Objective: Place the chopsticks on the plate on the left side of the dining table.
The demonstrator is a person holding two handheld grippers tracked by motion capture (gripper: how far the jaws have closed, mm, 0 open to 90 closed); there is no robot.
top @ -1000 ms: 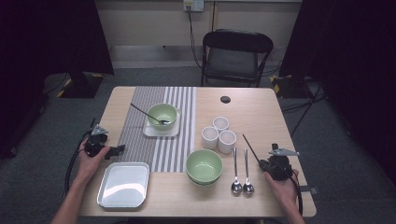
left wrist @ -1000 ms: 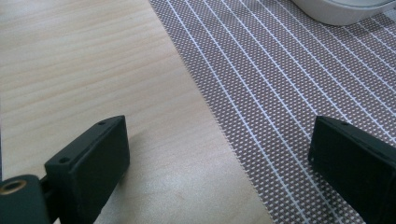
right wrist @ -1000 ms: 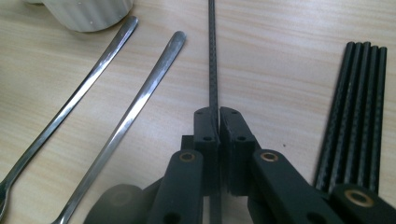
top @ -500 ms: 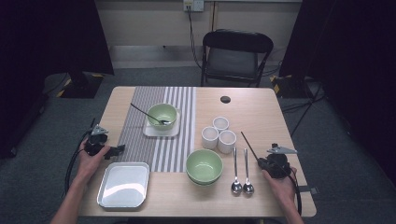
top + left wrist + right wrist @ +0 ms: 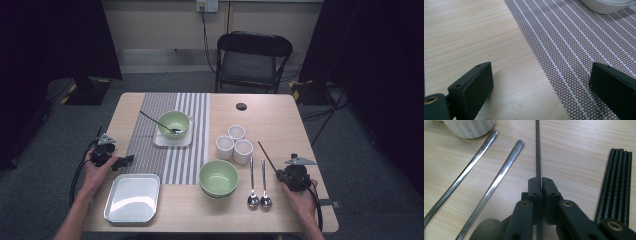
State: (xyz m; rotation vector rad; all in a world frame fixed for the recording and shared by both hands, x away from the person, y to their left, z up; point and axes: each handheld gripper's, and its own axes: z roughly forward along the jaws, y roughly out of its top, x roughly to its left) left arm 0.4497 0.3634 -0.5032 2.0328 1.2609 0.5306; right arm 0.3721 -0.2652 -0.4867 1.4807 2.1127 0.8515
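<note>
Right now the right gripper (image 5: 541, 181) has its two black jaws pressed together on a thin black chopstick (image 5: 538, 150), a slim ridged rod that runs straight out from the pads over the pale wood-grain table (image 5: 579, 142). In the high view that chopstick (image 5: 267, 157) slants up and to the left from the right gripper (image 5: 276, 172), just right of two polished steel spoons (image 5: 258, 185) that lie side by side with their bowls toward the near edge. More black chopsticks (image 5: 616, 182) lie bundled flat on the table to the right of the jaws. A white ribbed cup (image 5: 469, 127) stands at the far left of the right gripper view.

The right hand (image 5: 300, 192) rests low at the near right corner, holding the tool nearly level. The left hand (image 5: 97, 167) rests at the near left edge, and the left gripper (image 5: 541, 82) has its jaws spread wide with nothing between them, one over bare wood, the other over the woven grey runner (image 5: 579, 42) with fine white stripes. A glossy green bowl (image 5: 218, 176) sits near the centre, and a shiny square metal tray (image 5: 132, 197) lies near the left hand.
</note>
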